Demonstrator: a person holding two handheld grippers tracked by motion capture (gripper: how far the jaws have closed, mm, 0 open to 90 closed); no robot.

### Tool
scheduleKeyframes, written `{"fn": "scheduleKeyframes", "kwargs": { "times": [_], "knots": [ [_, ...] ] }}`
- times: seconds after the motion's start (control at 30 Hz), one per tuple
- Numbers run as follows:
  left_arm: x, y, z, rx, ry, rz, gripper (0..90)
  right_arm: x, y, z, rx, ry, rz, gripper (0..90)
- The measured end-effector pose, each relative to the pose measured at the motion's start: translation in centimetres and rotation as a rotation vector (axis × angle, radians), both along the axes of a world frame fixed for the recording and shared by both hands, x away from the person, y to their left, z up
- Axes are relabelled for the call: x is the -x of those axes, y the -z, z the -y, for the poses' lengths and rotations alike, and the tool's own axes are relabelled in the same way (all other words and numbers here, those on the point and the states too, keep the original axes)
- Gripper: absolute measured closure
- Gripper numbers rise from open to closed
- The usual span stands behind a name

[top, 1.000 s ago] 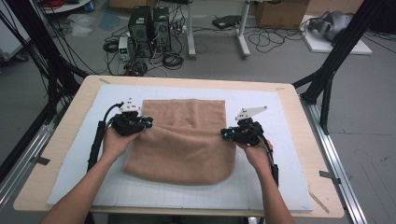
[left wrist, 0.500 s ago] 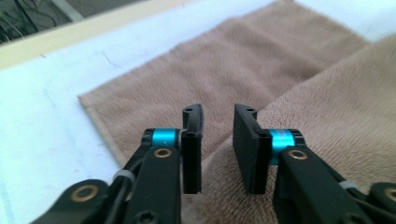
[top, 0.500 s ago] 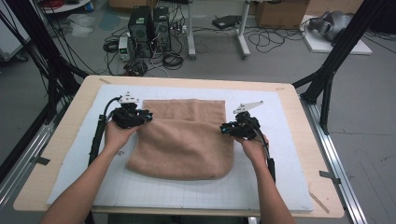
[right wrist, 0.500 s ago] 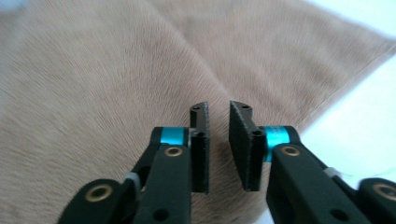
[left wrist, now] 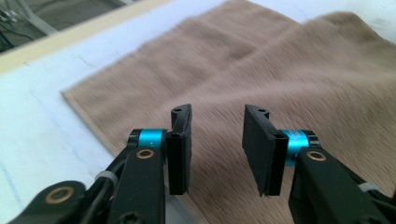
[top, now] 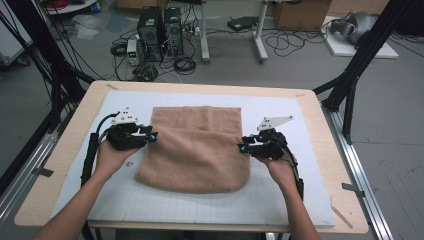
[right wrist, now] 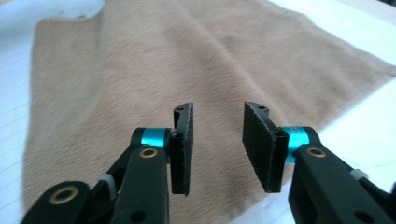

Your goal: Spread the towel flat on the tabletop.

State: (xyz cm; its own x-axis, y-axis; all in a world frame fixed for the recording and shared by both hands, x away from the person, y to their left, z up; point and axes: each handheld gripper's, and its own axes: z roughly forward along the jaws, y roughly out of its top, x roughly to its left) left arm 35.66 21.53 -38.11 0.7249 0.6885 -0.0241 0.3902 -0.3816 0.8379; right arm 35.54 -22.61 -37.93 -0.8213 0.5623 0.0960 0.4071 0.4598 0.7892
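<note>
White matting covers the surface (top: 280, 200), and a folded tan towel (top: 197, 150) lies at its middle between my hands. My left hand-held gripper (top: 151, 136) and right hand-held gripper (top: 243, 148) have just been opening, empty beside the towel's side edges.

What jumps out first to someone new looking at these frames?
The tan towel, folded over on itself, lies mid-table on the white gridded mat. A hand-held gripper flanks it on each side: the left gripper at its left edge, the right gripper at its right edge. Both have just been opening, and nothing is between the jaws.
</note>
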Motion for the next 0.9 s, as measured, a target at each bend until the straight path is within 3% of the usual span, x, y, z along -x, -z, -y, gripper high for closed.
{"fn": "scheduleKeyframes", "kwargs": {
  "times": [0.1, 0.13, 0.23, 0.47, 0.57, 0.67, 0.77, 0.83, 0.9],
  "knots": [
    [1.1, 0.8, 0.2, -0.003, 0.02, -0.003, 59.6, 1.0, 0.5, -0.3, -0.002, -0.027, 0.002, 61.9],
    [1.7, 1.0, 0.4, -0.031, 0.04, -0.013, 57.8, 1.8, 0.8, -0.6, 0.009, -0.043, 0.004, 61.9],
    [2.6, 1.4, 0.4, -0.027, 0.049, -0.005, 57.1, 2.9, 1.3, -0.9, 0.018, -0.067, 0.004, 61.6],
    [4.6, 3.0, 0.3, -0.064, 0.055, -0.03, 55.6, 4.8, 2.6, -1.5, 0.058, -0.108, -0.008, 57.9],
    [5.1, 3.8, 0.2, -0.08, 0.067, -0.047, 55.1, 5.1, 3.3, -1.7, 0.088, -0.117, -0.024, 55.7],
    [5.4, 4.7, 0.4, -0.117, 0.085, -0.106, 55.2, 5.3, 3.9, -1.9, 0.131, -0.127, -0.034, 55.7],
    [5.8, 5.6, 0.5, -0.128, 0.085, -0.117, 58.3, 5.4, 4.6, -2.2, 0.146, -0.142, -0.053, 57.4],
    [5.9, 5.9, 0.6, -0.126, 0.082, -0.096, 62.0, 5.3, 5.2, -2.5, 0.165, -0.149, -0.068, 61.4],
    [5.9, 5.8, 0.6, -0.13, 0.085, -0.097, 72.7, 5.1, 5.8, -2.7, 0.144, -0.154, -0.083, 71.0]
  ]
}}
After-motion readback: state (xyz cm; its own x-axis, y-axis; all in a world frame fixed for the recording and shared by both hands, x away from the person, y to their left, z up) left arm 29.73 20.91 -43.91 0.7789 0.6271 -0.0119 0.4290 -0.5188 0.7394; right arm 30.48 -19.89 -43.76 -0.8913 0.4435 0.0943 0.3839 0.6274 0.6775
